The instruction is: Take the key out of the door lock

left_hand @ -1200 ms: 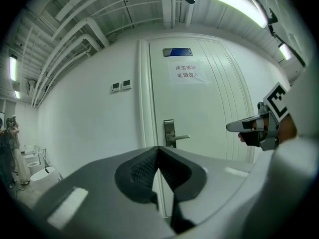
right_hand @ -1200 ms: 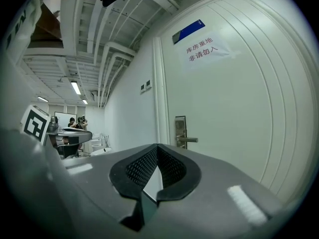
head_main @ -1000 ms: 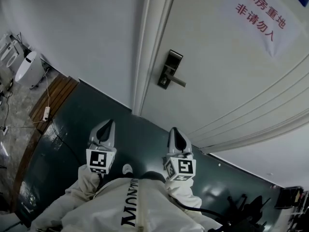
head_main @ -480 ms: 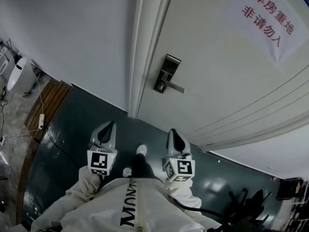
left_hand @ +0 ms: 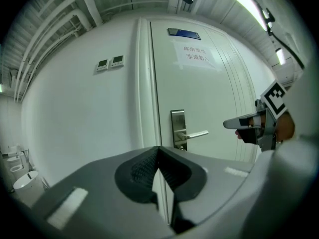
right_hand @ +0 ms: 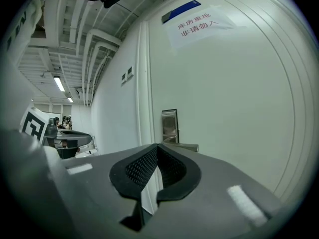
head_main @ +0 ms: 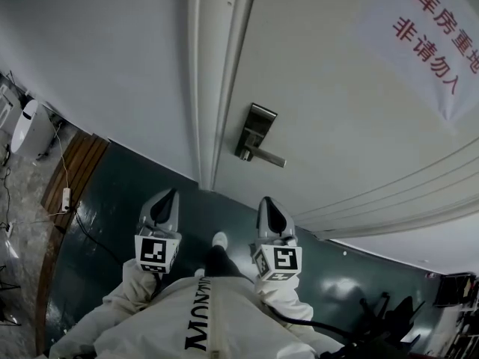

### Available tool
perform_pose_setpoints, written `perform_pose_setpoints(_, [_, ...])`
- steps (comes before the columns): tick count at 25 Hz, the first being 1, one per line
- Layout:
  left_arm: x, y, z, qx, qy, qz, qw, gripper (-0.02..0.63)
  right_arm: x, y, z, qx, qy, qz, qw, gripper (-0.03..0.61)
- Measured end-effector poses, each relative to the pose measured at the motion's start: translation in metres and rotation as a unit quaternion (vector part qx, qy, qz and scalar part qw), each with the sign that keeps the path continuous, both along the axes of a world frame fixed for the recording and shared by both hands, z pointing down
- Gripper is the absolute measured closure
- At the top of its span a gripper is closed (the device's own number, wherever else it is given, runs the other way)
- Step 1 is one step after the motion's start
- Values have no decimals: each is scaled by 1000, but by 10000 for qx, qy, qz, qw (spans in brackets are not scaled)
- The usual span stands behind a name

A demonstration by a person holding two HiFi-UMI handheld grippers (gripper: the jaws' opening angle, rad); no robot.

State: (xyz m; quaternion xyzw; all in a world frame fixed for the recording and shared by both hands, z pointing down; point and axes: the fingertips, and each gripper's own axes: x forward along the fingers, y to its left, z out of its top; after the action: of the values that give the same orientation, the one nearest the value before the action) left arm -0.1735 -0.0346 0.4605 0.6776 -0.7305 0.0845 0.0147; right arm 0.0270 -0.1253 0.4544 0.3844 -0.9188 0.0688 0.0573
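A metal lock plate (head_main: 254,129) with a lever handle (head_main: 268,158) sits at the left edge of the white door (head_main: 352,126). In the left gripper view the lock plate (left_hand: 178,127) stands straight ahead, and a small part (left_hand: 182,147) under the lever is too small to tell as a key. My left gripper (head_main: 168,194) and right gripper (head_main: 267,203) are held low in front of my body, well short of the lock. Both are shut and hold nothing; their jaws meet in the left gripper view (left_hand: 159,151) and the right gripper view (right_hand: 158,148).
A paper sign (head_main: 438,43) with red characters hangs on the door. The door frame (head_main: 217,88) and a white wall (head_main: 97,58) lie left of the lock. A white appliance (head_main: 34,126), wooden boards (head_main: 71,174) and cables stand at the far left. My shoe (head_main: 219,239) is on the dark floor.
The view has come closer to the door: the lock plate has slid lower and left in the head view. A foot has stepped forward. Both grippers stay shut in the same pose.
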Motion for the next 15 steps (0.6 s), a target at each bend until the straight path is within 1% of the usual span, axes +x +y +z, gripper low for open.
perform_pose_setpoints(8, [-5, -73, -4, -83, -101, 115, 9998, 614, -4, -68, -7, 51, -86, 94, 9999, 578])
perform_pose_setpoints(12, [-1, -112, -8, -128, -199, 228, 9995, 614, -1, -97, -13, 302, 7, 178, 9994, 578])
perform_pose_setpoints(15, [5, -138, -12, -131, -264, 333, 9990, 614, 1, -114, -17, 401, -45, 205, 9990, 578])
